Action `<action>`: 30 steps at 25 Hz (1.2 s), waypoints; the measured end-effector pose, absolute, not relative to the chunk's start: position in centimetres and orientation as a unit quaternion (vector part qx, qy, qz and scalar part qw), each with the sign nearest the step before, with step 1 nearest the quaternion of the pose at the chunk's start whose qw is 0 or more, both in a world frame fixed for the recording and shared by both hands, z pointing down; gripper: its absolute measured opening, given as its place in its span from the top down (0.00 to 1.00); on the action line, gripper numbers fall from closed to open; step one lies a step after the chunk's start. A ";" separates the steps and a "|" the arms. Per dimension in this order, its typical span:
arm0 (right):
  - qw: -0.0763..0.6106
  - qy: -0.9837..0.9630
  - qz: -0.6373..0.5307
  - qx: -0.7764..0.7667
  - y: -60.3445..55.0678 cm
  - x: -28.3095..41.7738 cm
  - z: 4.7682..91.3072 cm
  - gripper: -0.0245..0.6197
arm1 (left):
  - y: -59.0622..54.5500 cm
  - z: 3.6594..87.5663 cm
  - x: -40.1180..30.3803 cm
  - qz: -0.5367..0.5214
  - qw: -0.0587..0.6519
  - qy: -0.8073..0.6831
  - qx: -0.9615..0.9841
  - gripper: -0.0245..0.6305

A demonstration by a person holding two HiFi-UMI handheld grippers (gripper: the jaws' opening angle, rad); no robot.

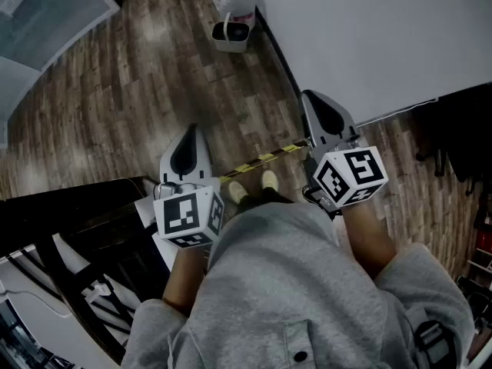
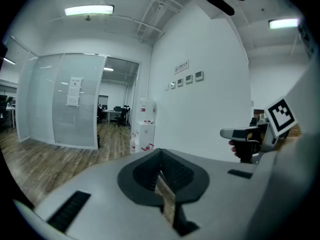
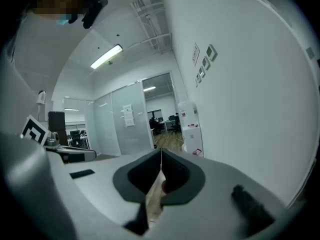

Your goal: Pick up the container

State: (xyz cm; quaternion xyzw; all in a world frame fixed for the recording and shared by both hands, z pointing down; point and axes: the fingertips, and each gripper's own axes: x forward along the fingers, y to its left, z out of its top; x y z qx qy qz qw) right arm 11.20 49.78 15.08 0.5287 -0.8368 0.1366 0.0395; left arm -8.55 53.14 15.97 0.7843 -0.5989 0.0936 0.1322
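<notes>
No container shows for certain. The likeliest candidate is a small white bin (image 1: 231, 33) on the floor (image 1: 138, 91) at the foot of the wall (image 1: 369, 37), well ahead. The left tool (image 2: 161, 176) and right tool (image 3: 160, 171) are both closed and empty, so I would step closer and open one before reaching.

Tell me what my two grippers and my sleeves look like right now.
The left gripper and the right gripper each have a pale grey, tapered shell with a black teardrop-shaped recess on top. Each carries a white cube printed with black square markers: the left cube and the right cube. The person wears a grey top with matching grey sleeves.
</notes>
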 end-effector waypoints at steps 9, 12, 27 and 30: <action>0.053 -0.843 0.118 0.522 49.7 12.7 14.7 0.92 | 52.9 15.9 -7.6 0.094 0.131 -0.595 0.788 0.94; 0.043 -0.853 0.115 0.508 49.8 12.1 13.7 0.92 | 53.3 15.9 -8.3 0.094 0.132 -0.595 0.788 0.94; -0.098 -0.896 0.127 0.414 47.6 6.9 2.3 0.92 | 53.7 15.9 -11.4 0.082 0.136 -0.586 0.794 0.94; -0.108 -0.922 0.144 0.342 48.6 2.4 1.3 0.92 | 53.6 16.1 -12.2 0.081 0.138 -0.585 0.795 0.94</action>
